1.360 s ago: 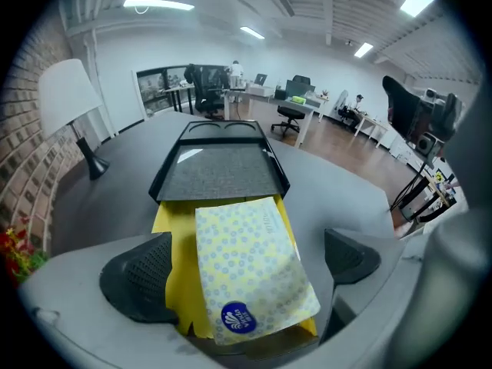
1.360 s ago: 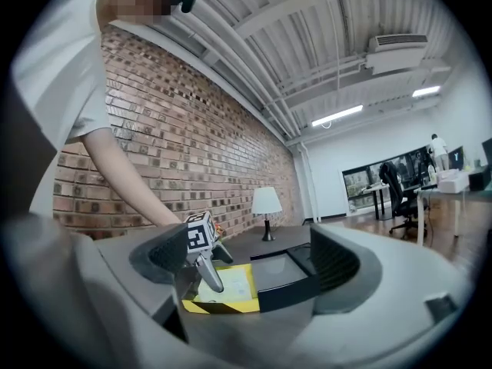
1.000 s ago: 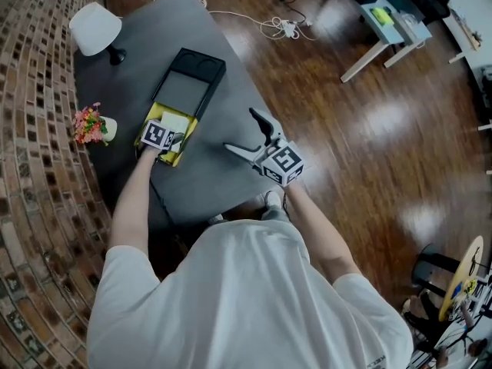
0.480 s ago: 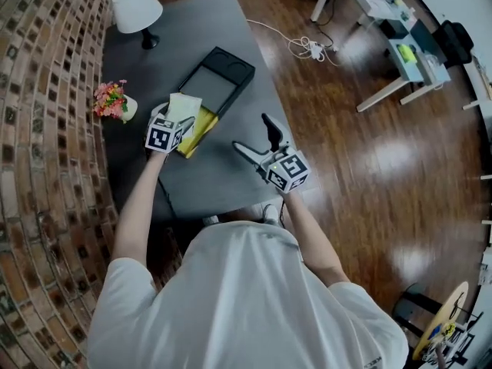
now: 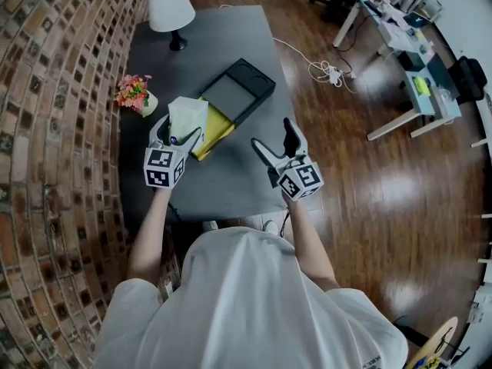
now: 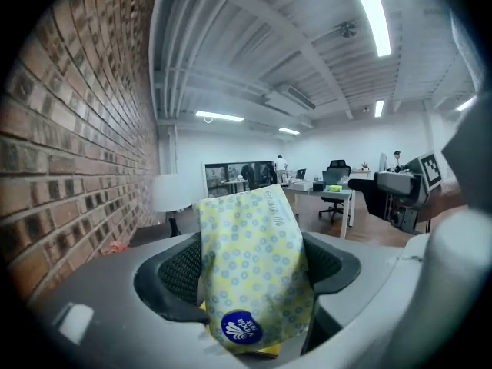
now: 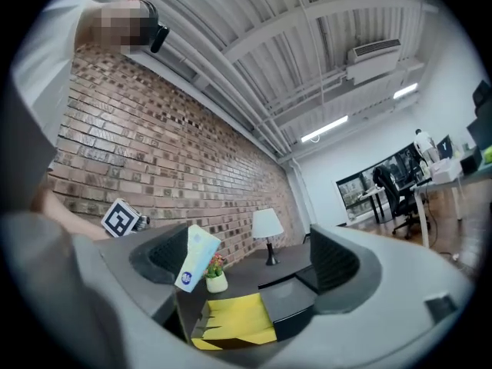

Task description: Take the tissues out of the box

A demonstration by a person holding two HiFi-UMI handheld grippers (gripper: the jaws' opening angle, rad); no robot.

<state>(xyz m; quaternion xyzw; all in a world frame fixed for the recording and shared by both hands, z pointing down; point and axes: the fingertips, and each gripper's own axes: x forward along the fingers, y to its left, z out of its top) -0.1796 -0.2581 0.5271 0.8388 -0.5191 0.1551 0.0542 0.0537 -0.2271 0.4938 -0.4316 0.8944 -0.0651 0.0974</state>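
In the head view my left gripper (image 5: 177, 132) holds a pale yellow-and-blue dotted tissue pack (image 5: 187, 117) up above the grey table (image 5: 231, 179), just near-left of the box. Its jaws are closing with the pack (image 6: 250, 241) upright between the pads. The black box (image 5: 240, 91) lies open with its yellow flap (image 5: 215, 129) folded toward me. My right gripper (image 5: 274, 137) hovers open over the table's right part with nothing between its jaws. In the right gripper view the raised pack (image 7: 196, 258) sits left of the yellow flap (image 7: 231, 321) and black box (image 7: 288, 292).
A white lamp (image 5: 171, 10) stands at the table's far end and a small pot of flowers (image 5: 134, 92) by the brick wall. A cable (image 5: 330, 71) lies on the wooden floor to the right, with desks (image 5: 400, 41) beyond.
The left gripper has lifted the tissue pack up out of the box and drawn it toward me. The right gripper has stayed open beside the box.
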